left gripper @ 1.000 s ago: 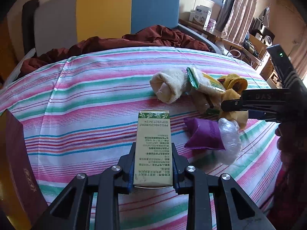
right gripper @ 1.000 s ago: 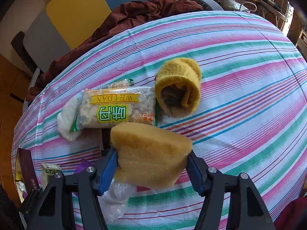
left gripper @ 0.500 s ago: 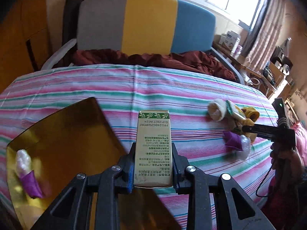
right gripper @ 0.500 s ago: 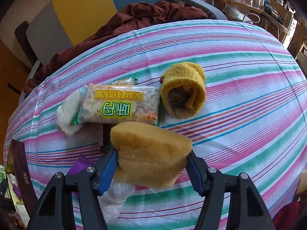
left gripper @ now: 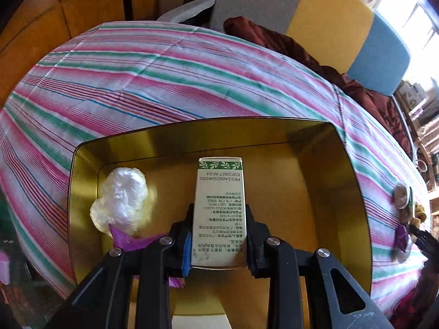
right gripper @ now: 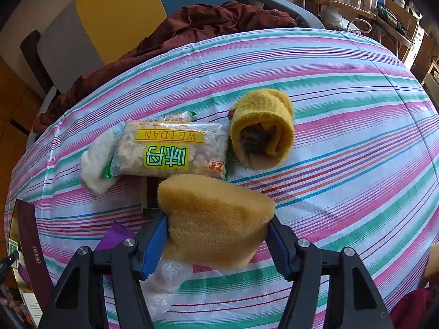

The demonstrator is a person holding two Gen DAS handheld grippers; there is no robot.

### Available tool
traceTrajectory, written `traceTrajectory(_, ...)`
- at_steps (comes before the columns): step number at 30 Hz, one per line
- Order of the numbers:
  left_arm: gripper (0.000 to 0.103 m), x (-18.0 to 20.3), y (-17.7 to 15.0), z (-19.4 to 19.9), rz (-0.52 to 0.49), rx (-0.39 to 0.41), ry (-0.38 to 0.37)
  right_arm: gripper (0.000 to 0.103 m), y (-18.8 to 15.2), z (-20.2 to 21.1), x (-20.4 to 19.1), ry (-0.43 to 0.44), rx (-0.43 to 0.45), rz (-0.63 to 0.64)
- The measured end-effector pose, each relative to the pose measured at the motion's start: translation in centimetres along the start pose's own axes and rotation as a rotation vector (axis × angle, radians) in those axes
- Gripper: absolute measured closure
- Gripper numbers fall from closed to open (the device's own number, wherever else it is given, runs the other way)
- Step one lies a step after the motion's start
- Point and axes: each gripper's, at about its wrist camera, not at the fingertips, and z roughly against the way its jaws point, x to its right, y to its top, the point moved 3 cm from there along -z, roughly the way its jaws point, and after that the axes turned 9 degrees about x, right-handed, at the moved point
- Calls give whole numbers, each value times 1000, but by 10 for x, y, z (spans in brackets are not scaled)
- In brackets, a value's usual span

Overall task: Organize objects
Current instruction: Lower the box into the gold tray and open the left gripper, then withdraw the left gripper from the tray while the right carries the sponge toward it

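My left gripper [left gripper: 219, 235] is shut on a tall green-and-white carton [left gripper: 219, 205], held above the inside of a gold box [left gripper: 354, 192] on the striped table. In the box lie a crumpled clear plastic wad [left gripper: 122, 198] and a purple wrapper [left gripper: 129, 240]. My right gripper [right gripper: 216, 235] is shut on a yellow sponge [right gripper: 215, 216], above the cloth. Just beyond it lie a snack packet [right gripper: 167, 150], a white cloth roll [right gripper: 94, 159] and a rolled yellow towel [right gripper: 262, 126].
A purple wrapper [right gripper: 114, 237] and clear plastic [right gripper: 167, 279] lie under the right gripper. The gold box's dark red wall [right gripper: 30, 244] shows at far left. A chair with a dark red garment [right gripper: 197, 24] stands behind the striped table [right gripper: 343, 109].
My left gripper has swung left with the carton, from above the cloth near the pile to over the gold box. The right gripper with the sponge has barely shifted.
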Motion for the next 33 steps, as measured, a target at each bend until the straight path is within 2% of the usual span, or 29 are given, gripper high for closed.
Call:
traceTrajectory(9, 70, -16, 1, -19, 16, 4, 98, 37, 1, -1, 1, -1, -1, 0)
traceTrajectory(13, 63, -21, -1, -21, 19, 7, 108, 37, 2, -2, 0, -2, 0, 1)
traceTrajectory(15, 63, -22, -1, -18, 26, 19, 99, 37, 1, -1, 1, -2, -1, 1)
traceTrajectory(18, 63, -18, 1, 0, -6, 86, 99, 37, 1, -2, 0, -3, -1, 4)
traceTrajectory(23, 50, 0, -6, 54, -63, 247, 65, 37, 0, -1, 1, -7, 0, 11)
traceTrajectory(27, 47, 19, -17, 88, -106, 354, 36, 37, -1, 1, -1, -19, 7, 32)
traceTrajectory(33, 47, 38, -46, 115, -159, 423, 21, 38, -4, 5, -3, -30, 19, 51)
